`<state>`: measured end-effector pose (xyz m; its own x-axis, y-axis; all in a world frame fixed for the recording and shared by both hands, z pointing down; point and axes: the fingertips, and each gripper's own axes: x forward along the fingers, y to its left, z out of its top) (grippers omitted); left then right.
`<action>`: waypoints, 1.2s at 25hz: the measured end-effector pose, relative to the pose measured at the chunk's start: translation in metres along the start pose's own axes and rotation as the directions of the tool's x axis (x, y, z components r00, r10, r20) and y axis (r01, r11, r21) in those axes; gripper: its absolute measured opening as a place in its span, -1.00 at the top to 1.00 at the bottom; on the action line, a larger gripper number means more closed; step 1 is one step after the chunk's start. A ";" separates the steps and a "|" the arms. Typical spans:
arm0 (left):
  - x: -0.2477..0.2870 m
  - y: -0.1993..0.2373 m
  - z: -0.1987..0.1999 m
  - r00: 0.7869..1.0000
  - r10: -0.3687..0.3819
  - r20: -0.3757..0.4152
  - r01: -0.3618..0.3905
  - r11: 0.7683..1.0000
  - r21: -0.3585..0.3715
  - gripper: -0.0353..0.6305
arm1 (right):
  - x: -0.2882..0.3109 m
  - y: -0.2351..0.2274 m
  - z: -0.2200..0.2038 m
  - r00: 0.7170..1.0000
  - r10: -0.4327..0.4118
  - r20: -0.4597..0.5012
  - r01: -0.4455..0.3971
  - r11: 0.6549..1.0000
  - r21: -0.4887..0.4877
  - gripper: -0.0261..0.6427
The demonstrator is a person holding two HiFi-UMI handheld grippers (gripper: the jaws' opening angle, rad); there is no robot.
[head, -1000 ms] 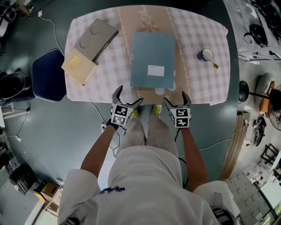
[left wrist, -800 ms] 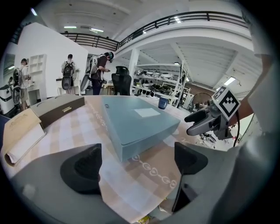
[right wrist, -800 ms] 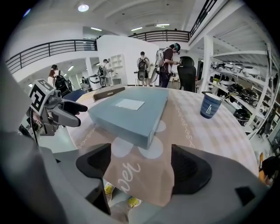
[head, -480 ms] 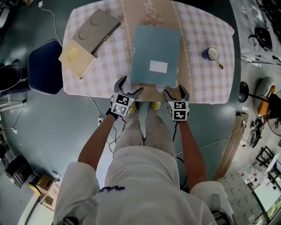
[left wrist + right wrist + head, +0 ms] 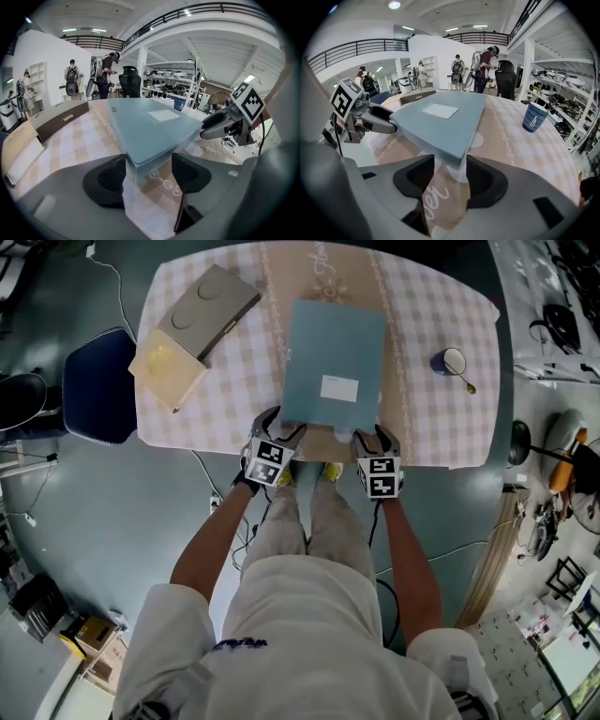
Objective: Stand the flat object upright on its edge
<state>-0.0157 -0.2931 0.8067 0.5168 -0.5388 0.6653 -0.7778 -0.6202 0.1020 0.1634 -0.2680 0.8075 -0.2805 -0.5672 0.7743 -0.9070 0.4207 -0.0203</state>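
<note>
The flat object is a teal box (image 5: pixel 333 362) with a white label, lying flat in the middle of the checked tablecloth (image 5: pixel 234 399). My left gripper (image 5: pixel 284 425) is at its near left corner. In the left gripper view that corner (image 5: pixel 145 126) sits between the closing jaws of the left gripper (image 5: pixel 149 171), with a gap on each side. My right gripper (image 5: pixel 372 434) is at the near right corner. In the right gripper view the corner (image 5: pixel 440 122) lies between the closing jaws of the right gripper (image 5: pixel 451 176), and I see no firm press.
A grey case (image 5: pixel 206 315) and a beige box (image 5: pixel 169 371) lie at the table's left. A blue cup (image 5: pixel 445 360) with a spoon stands at the right. A blue chair (image 5: pixel 98 385) is beside the left edge. The table's near edge is right under both grippers.
Both grippers have moved forward from just off the table's near edge to the teal box's near corners, and their jaws have narrowed around them.
</note>
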 end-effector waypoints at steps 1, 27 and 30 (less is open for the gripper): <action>-0.001 0.000 -0.001 1.000 0.005 -0.005 -0.005 1.000 -0.009 0.01 | 0.000 0.000 0.000 1.000 -0.003 0.001 0.003 1.000 0.003 0.30; -0.082 -0.009 0.080 0.997 0.020 0.079 -0.018 0.999 -0.026 0.12 | -0.088 -0.003 0.080 0.991 0.030 0.131 -0.042 0.996 0.084 0.50; -0.094 -0.011 0.093 0.994 0.025 0.105 -0.022 0.999 -0.023 0.11 | -0.103 -0.002 0.092 0.985 0.022 0.173 -0.041 0.993 0.110 0.51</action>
<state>-0.0222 -0.2890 0.6743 0.5323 -0.6110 0.5860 -0.7972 -0.5946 0.1041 0.1655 -0.2749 0.6695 -0.3504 -0.6716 0.6529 -0.9236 0.3636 -0.1216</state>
